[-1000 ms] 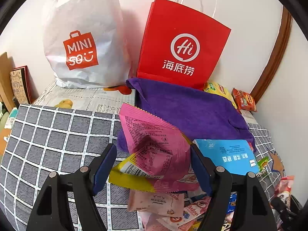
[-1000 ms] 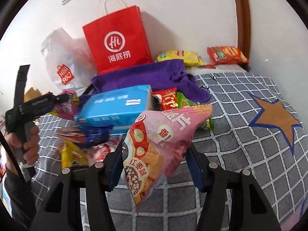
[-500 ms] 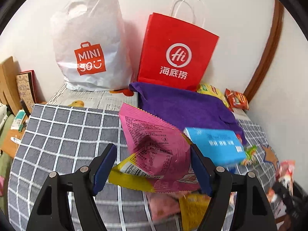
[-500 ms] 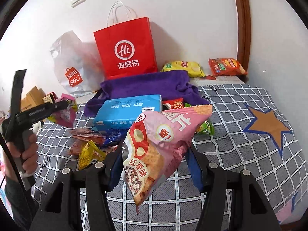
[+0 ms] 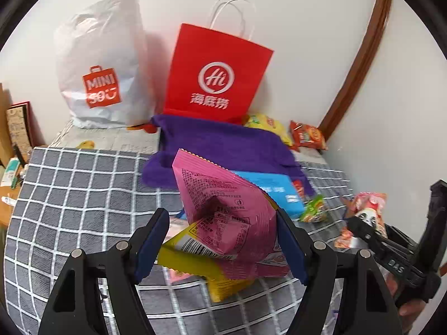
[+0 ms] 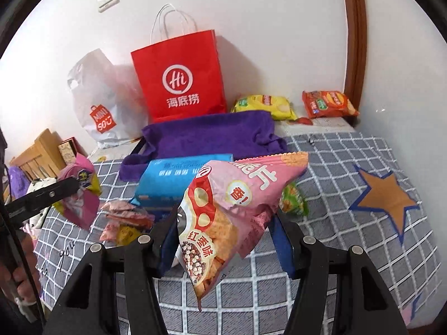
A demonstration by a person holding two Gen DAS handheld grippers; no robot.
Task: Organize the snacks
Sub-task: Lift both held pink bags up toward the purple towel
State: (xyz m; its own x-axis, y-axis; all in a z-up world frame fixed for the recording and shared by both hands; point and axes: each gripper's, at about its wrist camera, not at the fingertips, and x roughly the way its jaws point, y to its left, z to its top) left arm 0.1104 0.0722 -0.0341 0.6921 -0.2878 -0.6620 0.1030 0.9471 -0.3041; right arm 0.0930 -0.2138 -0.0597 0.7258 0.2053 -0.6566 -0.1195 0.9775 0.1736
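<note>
**Desk:** Pink foil in both hands, what's the line?

**Photographer:** Mid-sort on a grey checked bedspread (image 6: 349, 223). The left gripper (image 5: 220, 243) has its blue-padded fingers (image 5: 151, 240) clamped on a magenta crinkled snack packet (image 5: 223, 209) with a yellow foil packet (image 5: 195, 254) pinched beneath it, both clear of the bed. The right gripper (image 6: 223, 240) has its fingers closed on a pale pink puffed crisp bag printed with cereal balls (image 6: 232, 203), also held above the bed.

**Desk:** Where does the rest sit?

**Photographer:** Loose sachets (image 6: 125, 217) lie heaped beside a light blue flat carton (image 6: 178, 178), in front of a purple towel (image 6: 212, 136). Behind it a red paper carrier bag with white handles (image 6: 181, 75) and a white plastic shopping bag (image 6: 103, 103) stand against the wall.

**Desk:** Step?

**Photographer:** Carrying, I'd judge; nothing placed yet. Next calls for choosing a destination, likely one of the bags or a tidy row, and lowering each packet fully over it before the fingers let go, since the left pair could slide apart
</note>
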